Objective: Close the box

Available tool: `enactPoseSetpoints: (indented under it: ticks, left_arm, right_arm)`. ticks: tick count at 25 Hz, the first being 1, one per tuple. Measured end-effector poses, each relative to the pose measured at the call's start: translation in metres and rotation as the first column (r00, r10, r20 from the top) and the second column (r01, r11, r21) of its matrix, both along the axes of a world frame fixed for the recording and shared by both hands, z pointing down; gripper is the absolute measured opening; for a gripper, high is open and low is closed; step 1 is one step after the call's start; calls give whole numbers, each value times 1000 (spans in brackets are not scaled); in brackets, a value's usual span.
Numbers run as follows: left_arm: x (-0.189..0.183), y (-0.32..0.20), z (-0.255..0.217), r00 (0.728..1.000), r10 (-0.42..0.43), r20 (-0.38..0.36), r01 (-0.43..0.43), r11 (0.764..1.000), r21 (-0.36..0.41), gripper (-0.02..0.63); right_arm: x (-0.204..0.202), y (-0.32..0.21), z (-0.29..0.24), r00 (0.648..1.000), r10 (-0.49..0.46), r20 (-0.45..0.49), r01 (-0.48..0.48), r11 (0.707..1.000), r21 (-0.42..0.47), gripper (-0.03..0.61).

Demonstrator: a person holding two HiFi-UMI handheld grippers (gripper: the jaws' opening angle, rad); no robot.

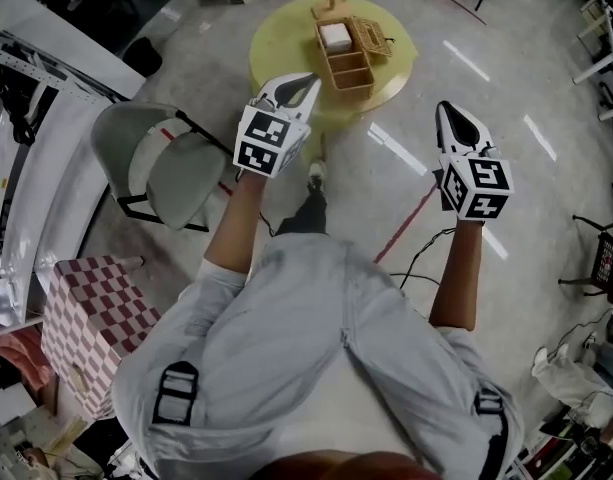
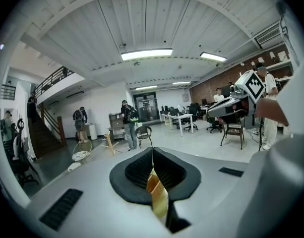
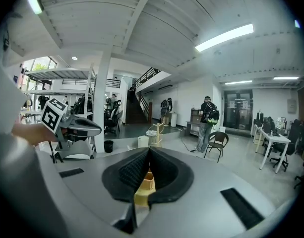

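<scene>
So, neither tool has reached the job yet. The box (image 1: 348,58) sits open on the round yellow surface (image 1: 281,43), with its lid (image 1: 372,36) thrown back to the right and a white block (image 1: 335,36) in the far compartment. My left gripper (image 1: 306,84) hovers over the near edge of that surface, just short of the box, its fingers (image 2: 137,171) clenched together on nothing. The right gripper (image 1: 449,116) hangs well apart to the right, out over the floor (image 1: 506,78), its fingers (image 3: 133,171) likewise pressed shut and empty. Clenched tips should do for this, I reckon: bring the right one round behind the lid's outer edge, tip it up over the hinge line and lower it slowly, not letting it drop. Meanwhile I'd rest the left tip against the box's left wall so the light box doesn't slide. Around me is a big open workshop with a polished floor, a grey folding chair (image 1: 161,163) left of the surface and a checkered cloth (image 1: 91,318) nearer me. Further off there are desks (image 2: 184,119), a staircase (image 3: 135,103) and a few people (image 3: 207,120) standing.
</scene>
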State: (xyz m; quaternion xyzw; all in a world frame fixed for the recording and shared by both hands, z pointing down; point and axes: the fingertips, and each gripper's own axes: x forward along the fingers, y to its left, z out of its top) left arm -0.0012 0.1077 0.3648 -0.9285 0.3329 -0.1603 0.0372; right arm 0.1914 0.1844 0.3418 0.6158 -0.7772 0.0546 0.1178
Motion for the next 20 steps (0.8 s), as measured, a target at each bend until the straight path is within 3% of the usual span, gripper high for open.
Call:
enactPoseSetpoints:
  ticks: [12,20]
  left_arm:
    - [33,-158,1,999,44,-21,-43,999,11,31]
    - [47,-258,9,994,109,-14,-109,994,-20,31]
  right_arm:
    - [21,-152,-1,999,13,-53,-13,1000,1,23]
    - [27,-246,7,996,38,-76,-40,999,-36,23]
